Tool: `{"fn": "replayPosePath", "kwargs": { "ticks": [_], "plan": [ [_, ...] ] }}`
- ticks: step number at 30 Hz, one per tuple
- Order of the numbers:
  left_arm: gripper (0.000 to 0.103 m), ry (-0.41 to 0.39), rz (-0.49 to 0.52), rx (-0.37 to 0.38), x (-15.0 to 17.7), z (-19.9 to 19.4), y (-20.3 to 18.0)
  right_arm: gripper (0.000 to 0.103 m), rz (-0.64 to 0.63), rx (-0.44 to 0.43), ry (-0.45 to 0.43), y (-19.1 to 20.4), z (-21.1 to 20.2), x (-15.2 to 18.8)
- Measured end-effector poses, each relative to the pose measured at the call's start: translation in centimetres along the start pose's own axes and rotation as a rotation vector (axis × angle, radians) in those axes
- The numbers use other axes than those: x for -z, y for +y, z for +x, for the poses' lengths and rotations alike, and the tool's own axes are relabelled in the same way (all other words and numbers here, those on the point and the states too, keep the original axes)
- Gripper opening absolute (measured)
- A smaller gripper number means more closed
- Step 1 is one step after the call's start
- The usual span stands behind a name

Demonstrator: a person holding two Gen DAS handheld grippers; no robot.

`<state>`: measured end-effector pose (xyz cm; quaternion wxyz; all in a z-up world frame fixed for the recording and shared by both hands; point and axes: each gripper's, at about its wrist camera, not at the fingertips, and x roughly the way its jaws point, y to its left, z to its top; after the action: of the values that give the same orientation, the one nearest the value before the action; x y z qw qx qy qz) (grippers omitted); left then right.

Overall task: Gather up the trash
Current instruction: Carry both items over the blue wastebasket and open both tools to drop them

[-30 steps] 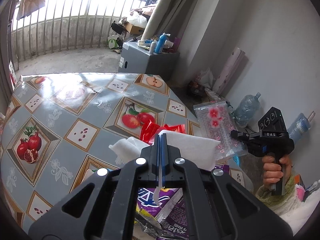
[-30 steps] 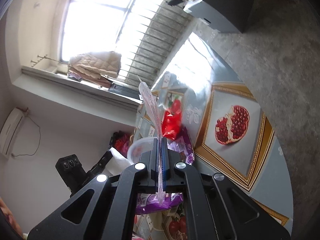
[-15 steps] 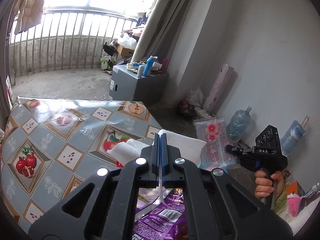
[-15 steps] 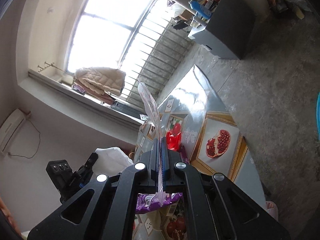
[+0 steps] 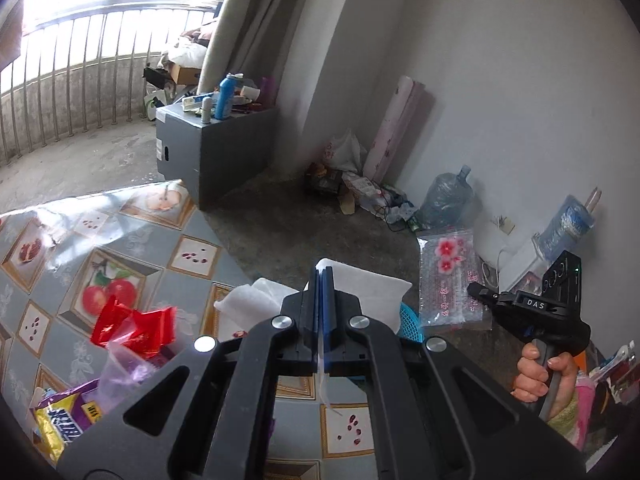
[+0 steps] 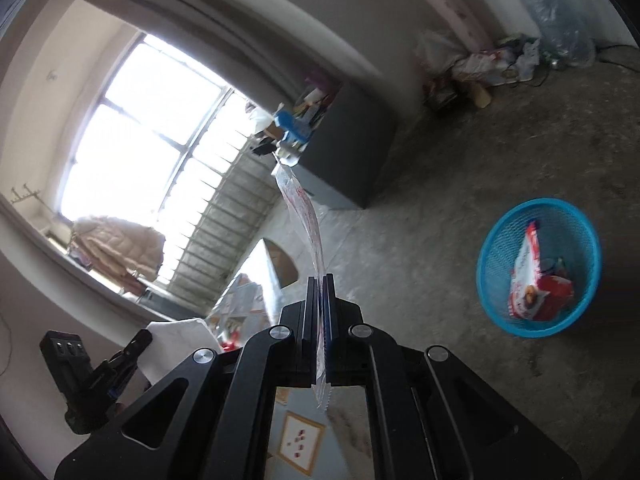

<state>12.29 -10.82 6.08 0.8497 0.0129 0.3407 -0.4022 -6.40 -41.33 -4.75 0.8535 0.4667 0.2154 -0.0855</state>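
A clear plastic bag with pink flowers (image 5: 450,276) is pinched tight in the right claw (image 6: 319,292), and it hangs in the air past the edge of the counter, over the grey floor. A soft white paper napkin (image 5: 360,292) is pinched tight in the left claw (image 5: 320,280), also out past the counter edge. A round blue plastic basket (image 6: 496,300) sits on the floor nearby, with a red and white snack packet already in it. So some trash is in, and these two pieces look next. More is left on the fruit-picture counter (image 5: 192,256): a shiny red wrapper (image 5: 136,326) and a purple and yellow snack bag (image 5: 60,420).
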Motion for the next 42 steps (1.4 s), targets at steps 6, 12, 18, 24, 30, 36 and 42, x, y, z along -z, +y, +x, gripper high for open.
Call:
{"fn": "replayPosePath", "kwargs": {
  "ticks": [6,12,18,24,30,36,42],
  "plan": [
    [0.000,0.144,0.076,-0.008,-0.2,8.4,-5.6,0.003,0.009,0.229,-0.064,-5.1,-1.0,-0.2],
    [0.000,0.355,0.096,-0.011,0.6,18.8,-9.6,0.003,-0.021,0.467,-0.092,-9.3,0.5,-0.7],
    [0.000,0.528,0.165,-0.071,3.5,28.7,-12.4,0.003,-0.019,0.562,-0.053,-14.5,4.7,-1.6],
    [0.000,0.587,0.159,-0.147,5.6,36.1,-13.1,0.003,-0.018,0.603,0.009,-19.4,9.2,-3.0],
    [0.009,0.660,0.147,-0.144,7.4,41.8,-13.5,0.008,-0.040,0.662,0.073,-23.1,13.2,-4.1],
    [0.033,0.638,0.066,-0.096,7.1,41.6,-12.8,0.043,0.033,0.660,0.097,-25.0,13.6,-4.1],
    [0.034,0.571,0.037,-0.055,4.7,38.8,-13.6,0.046,0.057,0.631,0.028,-23.0,11.4,-3.2]
  ]
}}
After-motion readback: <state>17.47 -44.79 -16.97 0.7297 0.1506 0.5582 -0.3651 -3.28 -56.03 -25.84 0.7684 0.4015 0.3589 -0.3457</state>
